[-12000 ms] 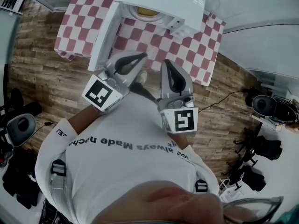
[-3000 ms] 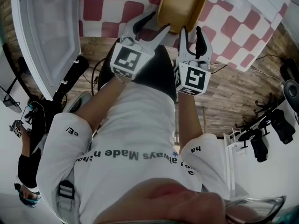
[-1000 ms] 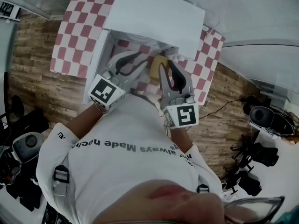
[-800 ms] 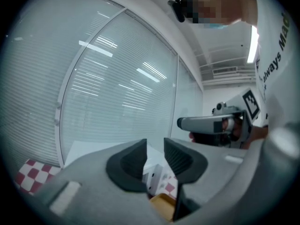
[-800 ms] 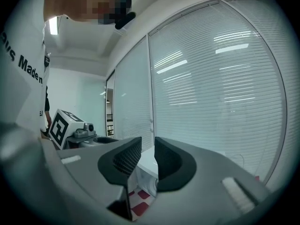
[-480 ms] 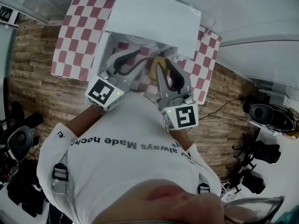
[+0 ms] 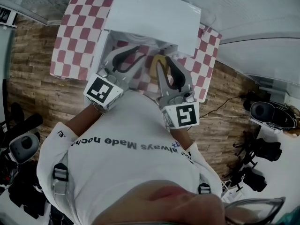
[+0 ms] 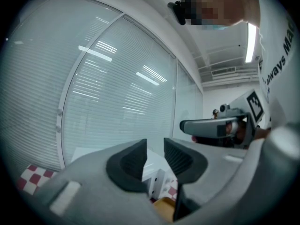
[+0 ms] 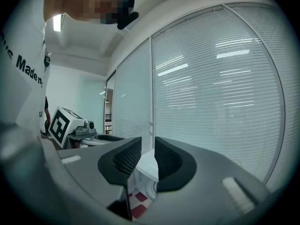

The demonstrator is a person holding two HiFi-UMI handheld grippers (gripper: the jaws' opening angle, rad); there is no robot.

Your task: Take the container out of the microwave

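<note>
The yellow container (image 7: 157,61) is sitting just outside the microwave (image 7: 154,15), in front of its opening and over the checked table (image 7: 75,36), between my two grippers. It is showing too small for me to tell what is in it. The microwave's door (image 7: 100,48) is standing open at the left.

Twelve seconds ago the container was lying inside the microwave and both grippers were hanging back near my chest. Now it is lying out front with the grippers reaching up beside it. Against a second ago little is differing: the grippers are flanking the container the same way.

I am stretching both forearms out from my white shirt (image 7: 126,168). Both grippers are pointing about level at the far microwave, their marker cubes facing up. My left gripper (image 7: 140,55) is slanting far and right, its tips ending just left of the container. Its fingers (image 8: 129,165) are standing a little apart, pinching nothing. The microwave is showing through the narrow gap, and the container's yellow edge is showing low at the foot of that gap. My right gripper (image 7: 165,65) is pointing far, its left finger overlapping the container's near right side in the head view. Its fingers (image 9: 171,165) are also standing slightly apart, with only the microwave showing between the pads. Whether either gripper is touching the container I cannot tell.
</note>
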